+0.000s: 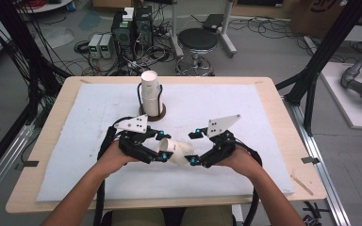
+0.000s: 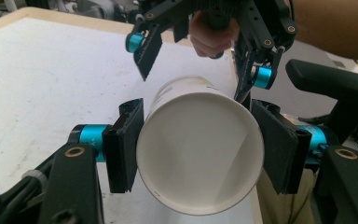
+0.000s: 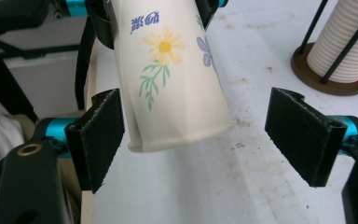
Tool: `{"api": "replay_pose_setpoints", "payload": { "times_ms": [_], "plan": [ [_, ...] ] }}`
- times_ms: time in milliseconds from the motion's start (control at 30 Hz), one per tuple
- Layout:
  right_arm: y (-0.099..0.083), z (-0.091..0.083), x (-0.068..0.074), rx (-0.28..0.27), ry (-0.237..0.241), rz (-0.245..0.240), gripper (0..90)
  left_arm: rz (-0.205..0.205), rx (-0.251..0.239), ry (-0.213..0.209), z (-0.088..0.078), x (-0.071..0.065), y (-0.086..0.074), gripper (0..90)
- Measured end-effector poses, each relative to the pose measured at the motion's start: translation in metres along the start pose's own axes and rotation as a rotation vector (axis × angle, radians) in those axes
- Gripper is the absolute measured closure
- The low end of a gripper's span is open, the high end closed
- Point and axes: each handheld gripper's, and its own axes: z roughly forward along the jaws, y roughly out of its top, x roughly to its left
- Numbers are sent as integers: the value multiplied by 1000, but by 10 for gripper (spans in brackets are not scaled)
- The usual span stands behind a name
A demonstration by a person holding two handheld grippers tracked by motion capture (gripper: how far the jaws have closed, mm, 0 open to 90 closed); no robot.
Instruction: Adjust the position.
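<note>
at the near middle of the table (image 1: 52, 141), just above the white mat (image 1: 99, 174), a paper cup (image 1: 178, 150) hangs on its side between the two grippers. it is a white cup with a printed yellow daisy, green stem and leaves, a bluish flower beside it and a few blue characters near the rim; in the right gripper view the cup (image 3: 172, 79) shows a slightly dented, flattened base edge. its inside is plain white, seen straight down the mouth in the left gripper view, where the cup (image 2: 200, 154) has a round rolled rim.

the cup's long axis runs roughly level, left to right across the table, tilted a little. the open mouth faces left toward the left gripper (image 1: 162, 147), and the narrower closed base points right toward the right gripper (image 1: 194, 147).

the left gripper's jaws are clamped on the cup near its rim, one pad pressed on each side of the wall. the right gripper's jaws stand wide around the base end; one pad is just beside the cup wall, the other well apart from it, so they grip nothing.

farther off, near the mat's far middle, a stack of cups (image 1: 150, 92) stands upright in a wire holder on a round brown base (image 1: 156, 114).
</note>
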Motion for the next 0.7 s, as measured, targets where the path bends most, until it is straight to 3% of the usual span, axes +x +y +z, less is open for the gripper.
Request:
{"api": "replay_pose_setpoints", "payload": {
  "times_ms": [367, 700],
  "plan": [
    [-24, 2, 4, -112, -3, 51, 195, 5, -105, 13, -6, 0, -7, 374],
    [-32, 11, 7, -185, 28, 61, 196, 17, -140, -17, -7, -2, -8, 374]
  ]
}}
